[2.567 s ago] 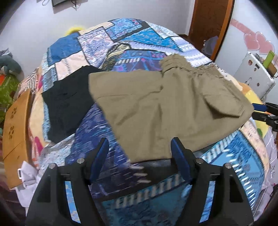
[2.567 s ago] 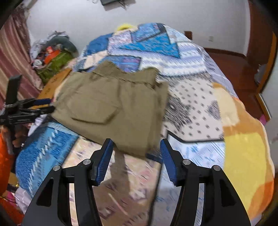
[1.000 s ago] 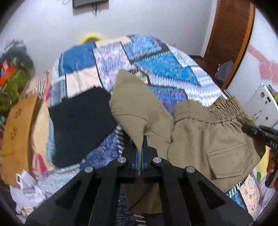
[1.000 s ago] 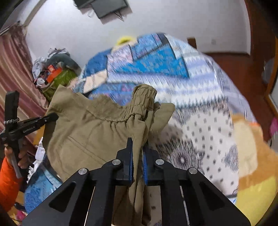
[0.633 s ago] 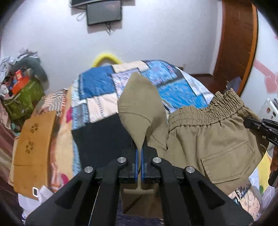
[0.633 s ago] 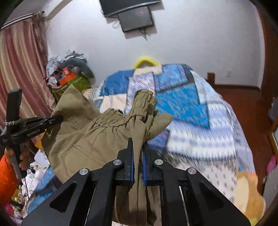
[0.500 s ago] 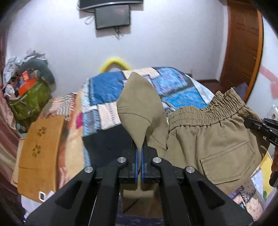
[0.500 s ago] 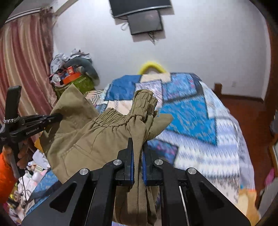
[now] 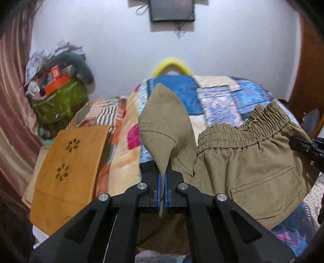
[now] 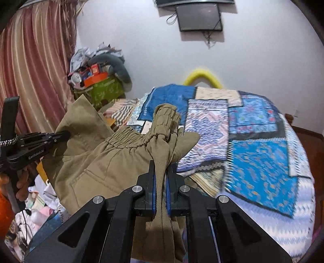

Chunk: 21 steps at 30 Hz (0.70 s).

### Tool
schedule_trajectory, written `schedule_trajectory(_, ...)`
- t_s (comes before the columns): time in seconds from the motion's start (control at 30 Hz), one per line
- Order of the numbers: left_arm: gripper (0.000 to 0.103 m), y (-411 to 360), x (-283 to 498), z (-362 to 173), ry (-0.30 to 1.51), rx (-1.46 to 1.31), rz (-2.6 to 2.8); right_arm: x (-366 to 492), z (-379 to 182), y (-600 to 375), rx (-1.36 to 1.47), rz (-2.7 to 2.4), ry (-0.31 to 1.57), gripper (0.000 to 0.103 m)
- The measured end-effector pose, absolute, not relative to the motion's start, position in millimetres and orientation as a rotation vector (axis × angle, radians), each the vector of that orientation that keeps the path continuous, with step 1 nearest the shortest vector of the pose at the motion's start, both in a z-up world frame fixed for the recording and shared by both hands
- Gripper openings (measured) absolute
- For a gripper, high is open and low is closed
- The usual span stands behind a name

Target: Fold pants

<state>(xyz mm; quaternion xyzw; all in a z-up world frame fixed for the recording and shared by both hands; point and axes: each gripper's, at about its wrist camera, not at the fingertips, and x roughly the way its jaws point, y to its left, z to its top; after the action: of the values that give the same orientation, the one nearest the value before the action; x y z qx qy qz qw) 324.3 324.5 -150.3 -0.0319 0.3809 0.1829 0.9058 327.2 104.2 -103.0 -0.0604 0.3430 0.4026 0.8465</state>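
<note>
Both grippers are clamped tight on the khaki pants (image 9: 249, 161) right now. Left gripper (image 9: 162, 188) has its blue pads pinched together on a hem corner of a leg, with the fabric standing up in a pointy flap above the jaws. Right gripper (image 10: 161, 192) is squeezed onto a bunched-up wad of the elastic waistband, cloth spilling out above and below the pads.

Compared with a couple of seconds back, big change: then the pants lay flat on the patchwork bed (image 10: 263, 153) near its front edge and both sets of jaws were wide apart, holding nothing. Now the pants are off the quilt, hanging in the air between the two tools, back pocket facing the left camera. Versus a second ago the grip is the same, but both cameras have tipped up, so the wall screen (image 10: 199, 17) and the yellow loop (image 9: 172, 64) at the far edge of the bed are in view.

From the right camera you can see the person's hand (image 10: 21, 182) around the left tool's handle. The wooden board (image 9: 68, 172) sits off the bed's left edge, junk pile (image 9: 58, 89) in the corner behind it. Background's pretty blurry.
</note>
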Motion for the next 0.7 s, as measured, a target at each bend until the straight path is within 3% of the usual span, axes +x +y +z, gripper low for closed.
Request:
schedule_trajectory(0.47,0.004,388.4,338.0,-309.7,1.095,-0.232,0.383,364.1,-211.5,153.6,-0.326,0.818,0.992,0.008)
schedule_trajectory(0.7,0.013,379.3,321.9,-317.5,1.141,-0.222,0.369,358.4,-213.3,147.8,-0.380,0.779,1.061,0.021)
